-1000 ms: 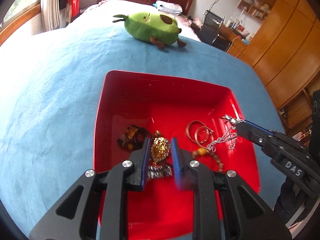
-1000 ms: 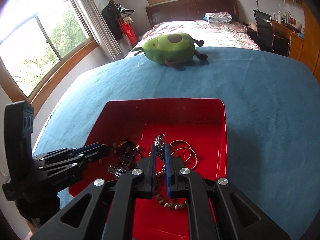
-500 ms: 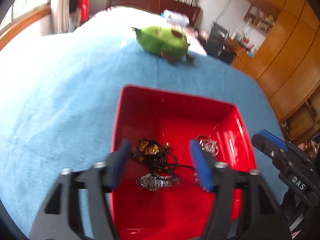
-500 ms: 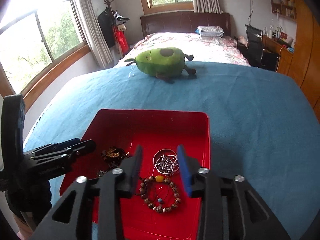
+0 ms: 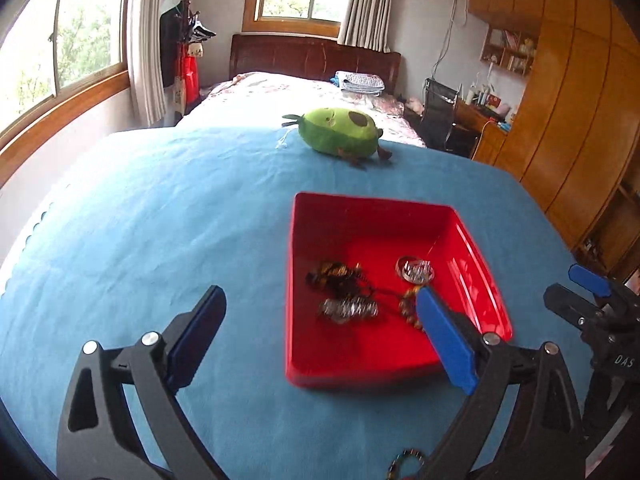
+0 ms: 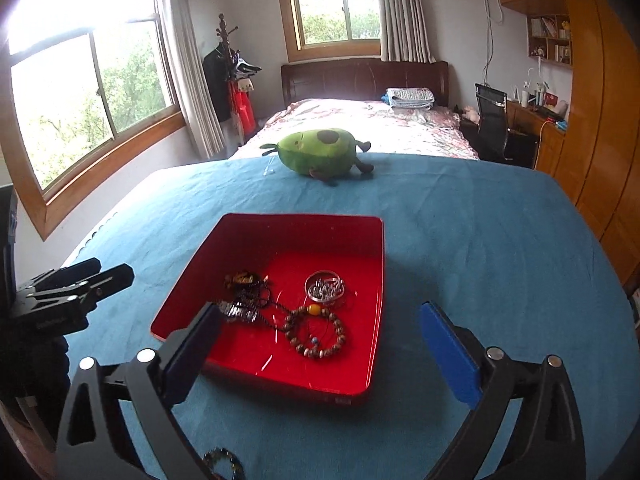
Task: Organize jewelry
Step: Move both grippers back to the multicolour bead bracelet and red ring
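Note:
A red tray (image 5: pixel 372 200) (image 6: pixel 304 218) sits on the blue cloth. It holds a dark necklace with a gold pendant (image 6: pixel 246 280), a silver watch band (image 5: pixel 348 308), silver bangles with a chain (image 6: pixel 325 287) and a brown bead bracelet (image 6: pixel 316 332). My left gripper (image 5: pixel 320 292) hangs above the tray's near left side, jaws opening wide, nothing between them. My right gripper (image 6: pixel 320 308) hovers before the tray's near edge, jaws also opening, nothing held. Another bead bracelet (image 6: pixel 224 462) lies on the cloth under the grippers.
A green avocado plush (image 5: pixel 340 132) lies at the far edge of the blue cloth (image 6: pixel 480 240). Beyond it stand a bed, windows on the left, and a wooden wardrobe and desk on the right.
Both grippers went from shut on jewelry to wide open and pulled back and up from the tray. The gold pendant and the silver chain now lie in the tray.

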Available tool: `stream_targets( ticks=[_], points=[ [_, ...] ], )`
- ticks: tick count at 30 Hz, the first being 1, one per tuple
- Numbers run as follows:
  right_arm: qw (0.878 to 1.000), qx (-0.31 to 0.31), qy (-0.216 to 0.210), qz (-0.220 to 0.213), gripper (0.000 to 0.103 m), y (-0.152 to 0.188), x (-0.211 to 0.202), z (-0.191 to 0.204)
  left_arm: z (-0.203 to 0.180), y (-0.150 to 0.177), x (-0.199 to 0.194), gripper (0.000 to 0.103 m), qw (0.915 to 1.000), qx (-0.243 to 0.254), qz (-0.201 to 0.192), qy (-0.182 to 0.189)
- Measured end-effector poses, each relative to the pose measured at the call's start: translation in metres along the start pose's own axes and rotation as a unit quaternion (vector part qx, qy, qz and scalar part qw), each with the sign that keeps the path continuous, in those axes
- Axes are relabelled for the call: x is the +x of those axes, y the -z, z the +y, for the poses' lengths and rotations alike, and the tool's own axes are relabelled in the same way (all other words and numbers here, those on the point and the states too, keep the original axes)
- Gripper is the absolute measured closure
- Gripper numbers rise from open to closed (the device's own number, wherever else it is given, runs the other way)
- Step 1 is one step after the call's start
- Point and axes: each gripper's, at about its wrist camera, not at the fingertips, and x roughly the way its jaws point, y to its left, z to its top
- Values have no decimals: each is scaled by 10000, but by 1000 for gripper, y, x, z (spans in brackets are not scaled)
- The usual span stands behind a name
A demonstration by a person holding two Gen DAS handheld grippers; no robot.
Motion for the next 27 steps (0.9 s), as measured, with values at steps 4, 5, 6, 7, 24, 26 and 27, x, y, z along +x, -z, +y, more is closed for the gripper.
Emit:
stream_targets(
  ticks=[4, 5, 6, 7, 24, 26, 27],
  points=[
    [9996, -179, 124, 190, 4, 31, -9, 9, 13, 32, -15, 7, 9998, -105, 152, -118],
    [9995, -211, 166, 186, 4, 38, -12, 10, 15, 39, -18, 7, 9997, -97, 157, -158],
    [9993, -236, 226, 165, 4, 47, -16, 13, 17, 51, -23, 7, 9996, -76, 165, -207],
    [9992, -246, 267, 148, 4, 56, -20, 16, 18, 58, -24, 7, 9995, -64, 186, -228],
    [9853, 66, -884, 1463, 62, 130, 17, 46, 17, 129, -17, 7, 9946, -12, 1011, -216],
    [9812, 26, -1042, 1622, 73, 134, 26, 53, 14, 134, -12, 7, 9937, 23, 1101, -225],
    [9798, 6, -1077, 1685, 76, 135, 30, 56, 14, 135, -10, 8, 9933, 21, 1128, -236]
  ],
)
